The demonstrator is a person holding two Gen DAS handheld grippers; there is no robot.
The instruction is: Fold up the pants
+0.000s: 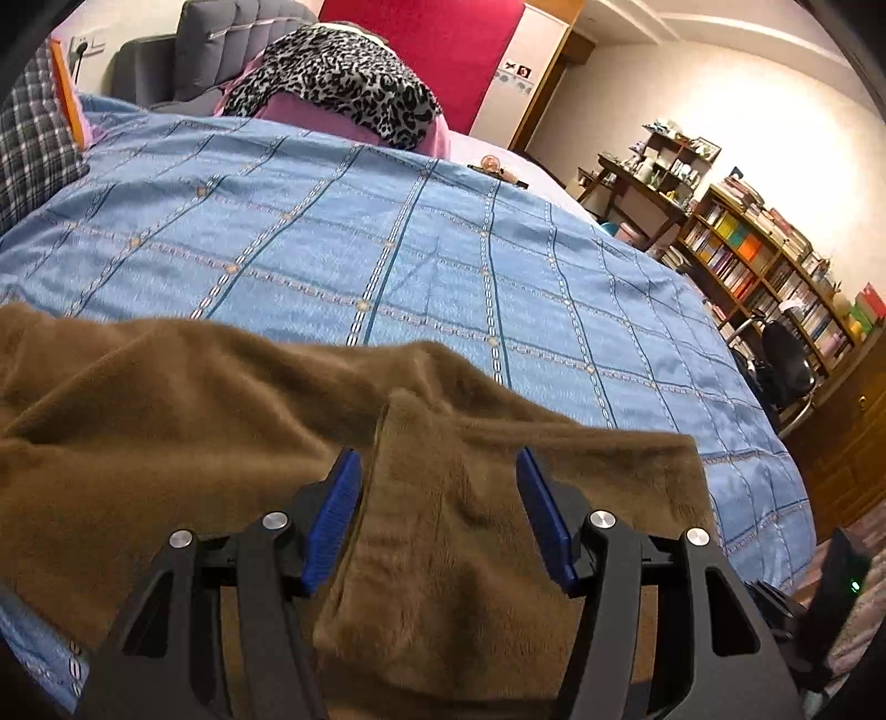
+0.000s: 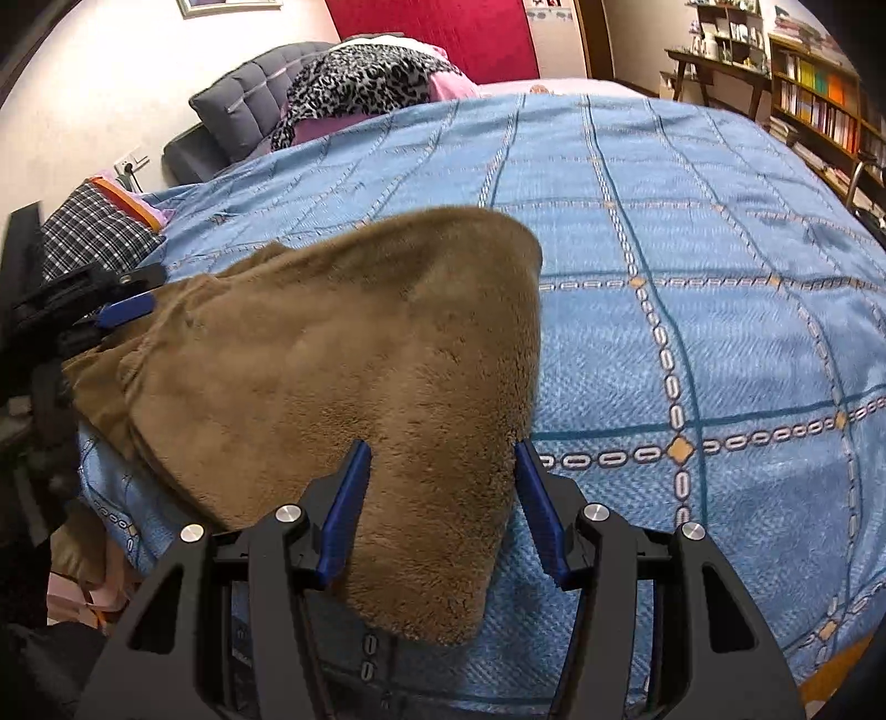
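The brown fleece pants (image 1: 221, 421) lie on the blue checked bedspread (image 1: 387, 249) near its front edge. My left gripper (image 1: 437, 471) is open, its blue pads on either side of a raised fold of the pants. In the right wrist view the pants (image 2: 360, 354) spread leftward from the near edge. My right gripper (image 2: 440, 459) is open, its blue pads straddling the near corner of the pants. The left gripper (image 2: 119, 310) shows at the far left end of the pants.
A leopard-print cloth (image 1: 338, 83) on pink bedding and a grey headboard (image 1: 232, 39) are at the bed's far end. A plaid pillow (image 1: 27, 149) lies at the left. Bookshelves (image 1: 775, 266), a desk and a chair stand to the right.
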